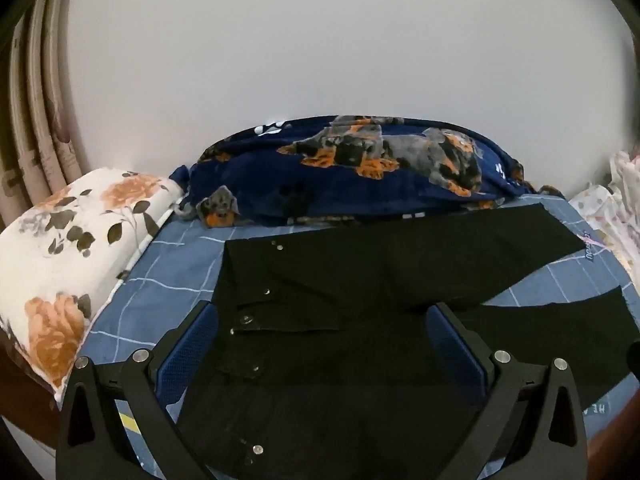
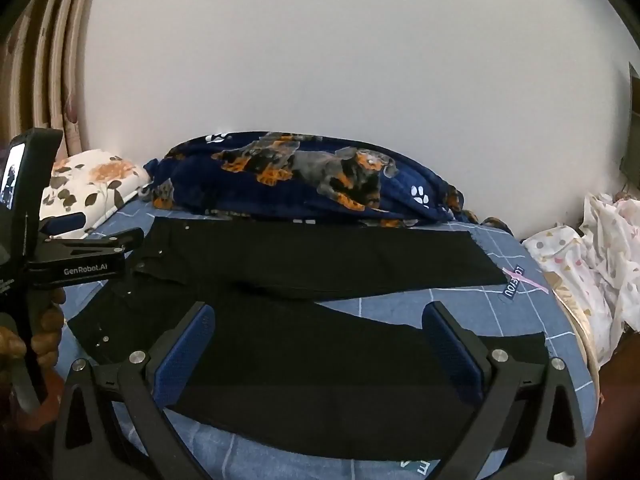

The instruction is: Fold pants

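Both sets of jaws stand wide apart and hold nothing: the left gripper hangs over the waistband end of the black pants, the right gripper over the nearer leg, seemingly poised to pick up that leg and lay it on the other. The pants lie flat on the bed, legs splayed apart toward the right, so no fold has yet been made. On the blue checked sheet behind them sit a dog-print blanket and a flowered pillow, against a plain white wall with curtains at the left.
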`<state>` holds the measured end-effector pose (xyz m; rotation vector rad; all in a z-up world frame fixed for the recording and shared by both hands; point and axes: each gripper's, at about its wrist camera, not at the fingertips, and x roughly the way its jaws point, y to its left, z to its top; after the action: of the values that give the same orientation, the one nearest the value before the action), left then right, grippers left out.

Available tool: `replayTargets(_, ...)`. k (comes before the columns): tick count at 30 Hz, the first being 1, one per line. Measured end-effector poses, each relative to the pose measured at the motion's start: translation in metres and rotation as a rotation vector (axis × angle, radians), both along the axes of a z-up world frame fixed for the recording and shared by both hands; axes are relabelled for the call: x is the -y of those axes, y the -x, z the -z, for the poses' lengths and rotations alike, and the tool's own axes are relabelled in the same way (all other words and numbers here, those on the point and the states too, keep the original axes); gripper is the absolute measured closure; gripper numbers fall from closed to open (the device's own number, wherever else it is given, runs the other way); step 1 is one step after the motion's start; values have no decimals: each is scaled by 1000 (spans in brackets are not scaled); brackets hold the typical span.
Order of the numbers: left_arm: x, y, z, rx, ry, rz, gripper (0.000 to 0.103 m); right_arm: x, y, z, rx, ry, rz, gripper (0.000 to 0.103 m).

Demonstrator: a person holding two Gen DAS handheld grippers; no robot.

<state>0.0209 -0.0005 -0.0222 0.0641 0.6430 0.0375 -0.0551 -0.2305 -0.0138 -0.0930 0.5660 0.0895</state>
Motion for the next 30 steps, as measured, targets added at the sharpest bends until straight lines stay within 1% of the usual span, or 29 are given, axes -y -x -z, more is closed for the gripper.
replayTargets(4,-7,-8,5,-14,16,14,1,-2,-8,2,-22,-3,-9,0)
replayTargets(7,-15,-14,11,3,20,4,1,-5,-16,5,-40,0,-13,0)
replayTargets(8,-18,-18,14,-10,34,11,1,-5,-18,5,-45,-1,-15,0)
replayTargets(11,-24,-34,23,-105,44,30,1,-6,-26,6,-57,3,-20,0)
replayTargets(13,-29,-42,28,-133,62,14,1,-6,-30,10,-67,4,-20,0)
replayTargets(15,-34,-47,30,-137,72,-4,1,-6,-34,14,-80,-3,-19,0)
replayTargets(17,-35,-54,33,-131,30,-39,1,-6,-39,17,-93,-7,-17,0)
replayTargets(20,-41,-61,36,-116,5,-70,0,-7,-49,22,-117,-12,-19,0)
replayTargets(23,-52,-77,43,-156,5,-95,0,-9,-56,30,-144,-17,-23,0)
replayTargets(24,-60,-84,46,-167,20,-86,0,-10,-59,33,-154,-17,-25,0)
replayTargets(27,-84,-105,54,-223,115,11,1,-11,-66,39,-173,-15,-32,0)
replayTargets(28,-91,-109,56,-219,107,8,3,-12,-68,41,-176,-13,-34,0)
replayTargets(29,-98,-113,56,-201,81,3,9,-12,-70,42,-180,-12,-35,0)
replayTargets(30,-104,-118,56,-177,48,11,11,-12,-72,45,-187,-12,-35,0)
